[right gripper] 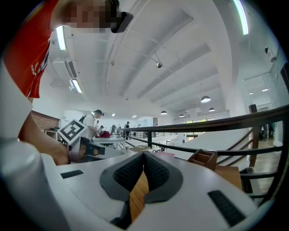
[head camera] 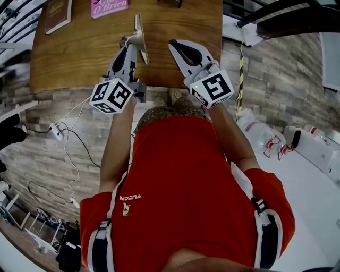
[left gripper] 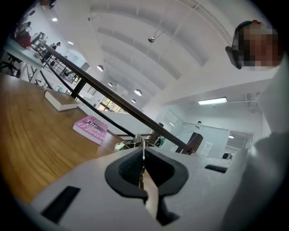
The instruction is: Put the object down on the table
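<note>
In the head view my left gripper [head camera: 129, 45] hovers over the near part of the wooden table [head camera: 79, 53], shut on a thin flat grey piece [head camera: 140, 37] that stands on edge above the tabletop. The left gripper view shows that piece edge-on [left gripper: 143, 151], pinched between the black pads of the left gripper [left gripper: 143, 155]. My right gripper [head camera: 174, 45] hangs just right of it over the same table edge, shut with nothing between its pads. In the right gripper view the right gripper [right gripper: 143, 156] has its tips together, with only wood showing behind.
A pink book [head camera: 109, 7] and a brown book [head camera: 57, 15] lie at the table's far left; the pink book [left gripper: 91, 128] also shows in the left gripper view. A power strip with cables [head camera: 56, 130] lies on the floor at left, plastic bottles [head camera: 260, 135] at right.
</note>
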A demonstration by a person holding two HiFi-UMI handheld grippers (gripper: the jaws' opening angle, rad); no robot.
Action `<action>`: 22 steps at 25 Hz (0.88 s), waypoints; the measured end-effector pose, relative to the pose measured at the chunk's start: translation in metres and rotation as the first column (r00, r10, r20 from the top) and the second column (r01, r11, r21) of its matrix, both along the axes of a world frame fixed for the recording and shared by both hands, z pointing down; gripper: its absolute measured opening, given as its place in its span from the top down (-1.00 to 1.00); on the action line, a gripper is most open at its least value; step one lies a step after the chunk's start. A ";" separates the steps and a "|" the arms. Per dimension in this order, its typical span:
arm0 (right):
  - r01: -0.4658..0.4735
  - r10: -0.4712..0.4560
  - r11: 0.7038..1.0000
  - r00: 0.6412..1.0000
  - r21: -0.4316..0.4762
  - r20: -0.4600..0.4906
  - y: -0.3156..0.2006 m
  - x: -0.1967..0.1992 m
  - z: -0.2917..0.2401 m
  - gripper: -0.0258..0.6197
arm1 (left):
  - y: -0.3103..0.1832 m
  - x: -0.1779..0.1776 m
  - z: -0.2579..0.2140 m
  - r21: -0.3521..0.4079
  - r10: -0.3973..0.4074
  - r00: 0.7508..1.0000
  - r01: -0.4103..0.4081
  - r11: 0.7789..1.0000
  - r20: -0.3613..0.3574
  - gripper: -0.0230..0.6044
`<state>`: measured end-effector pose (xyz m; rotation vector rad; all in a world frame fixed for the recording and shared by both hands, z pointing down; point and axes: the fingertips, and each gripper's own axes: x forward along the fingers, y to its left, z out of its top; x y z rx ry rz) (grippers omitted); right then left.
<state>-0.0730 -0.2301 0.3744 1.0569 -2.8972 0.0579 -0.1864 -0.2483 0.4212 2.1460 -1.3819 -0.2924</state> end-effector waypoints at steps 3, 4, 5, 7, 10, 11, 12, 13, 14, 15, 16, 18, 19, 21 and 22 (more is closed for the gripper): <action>0.019 -0.019 1.000 1.000 -0.012 -0.012 -0.013 0.002 0.009 0.84 | -0.010 0.005 0.012 -0.034 -0.014 1.000 0.014 0.999 0.012 0.89; 0.021 -0.021 1.000 1.000 -0.018 -0.012 -0.018 0.003 0.012 0.84 | -0.013 0.006 0.015 -0.047 -0.019 1.000 0.020 0.999 0.016 0.89; 0.021 -0.022 0.999 1.000 -0.028 -0.011 -0.023 0.005 0.016 0.84 | -0.017 0.007 0.019 -0.062 -0.024 1.000 0.025 0.998 0.019 0.89; 0.023 -0.023 0.998 1.000 -0.051 -0.007 -0.032 0.010 0.022 0.84 | -0.024 0.010 0.028 -0.093 -0.031 0.999 0.034 0.995 0.026 0.89; 0.042 -0.043 0.996 0.999 -0.076 -0.003 -0.042 0.014 0.032 0.84 | -0.035 0.012 0.040 -0.133 -0.045 0.998 0.051 0.990 0.047 0.88; 0.052 -0.053 0.995 0.999 -0.081 -0.004 -0.044 0.015 0.034 0.84 | -0.039 0.013 0.045 -0.146 -0.049 0.997 0.057 0.988 0.053 0.88; 0.063 -0.063 0.994 0.998 -0.084 -0.007 -0.045 0.016 0.037 0.84 | -0.042 0.013 0.049 -0.160 -0.052 0.997 0.061 0.985 0.057 0.88; 0.072 -0.073 0.994 0.997 -0.087 -0.009 -0.046 0.016 0.038 0.84 | -0.045 0.014 0.054 -0.176 -0.054 0.997 0.063 0.982 0.058 0.88; 0.080 -0.082 0.993 0.997 -0.089 -0.011 -0.046 0.016 0.039 0.84 | -0.047 0.015 0.059 -0.194 -0.055 0.997 0.065 0.979 0.057 0.88; 0.086 -0.088 0.992 0.996 -0.092 -0.012 -0.046 0.015 0.040 0.84 | -0.048 0.015 0.064 -0.212 -0.056 0.997 0.066 0.975 0.055 0.89; 0.090 -0.092 0.992 0.996 -0.093 -0.012 -0.046 0.015 0.040 0.84 | -0.049 0.014 0.069 -0.228 -0.055 0.997 0.066 0.971 0.054 0.89; 0.093 -0.095 0.991 0.995 -0.094 -0.012 -0.048 0.013 0.039 0.84 | -0.053 0.013 0.078 -0.258 -0.052 0.997 0.064 0.964 0.054 0.88; 0.093 -0.095 0.991 0.995 -0.095 -0.011 -0.050 0.012 0.038 0.84 | -0.055 0.013 0.082 -0.272 -0.050 0.997 0.063 0.960 0.054 0.88; 0.093 -0.095 0.991 0.995 -0.096 -0.011 -0.053 0.011 0.037 0.84 | -0.059 0.013 0.090 -0.305 -0.047 0.998 0.060 0.950 0.051 0.89; 0.093 -0.094 0.991 0.995 -0.095 -0.012 -0.054 0.010 0.036 0.84 | -0.061 0.012 0.093 -0.320 -0.047 0.998 0.060 0.946 0.047 0.88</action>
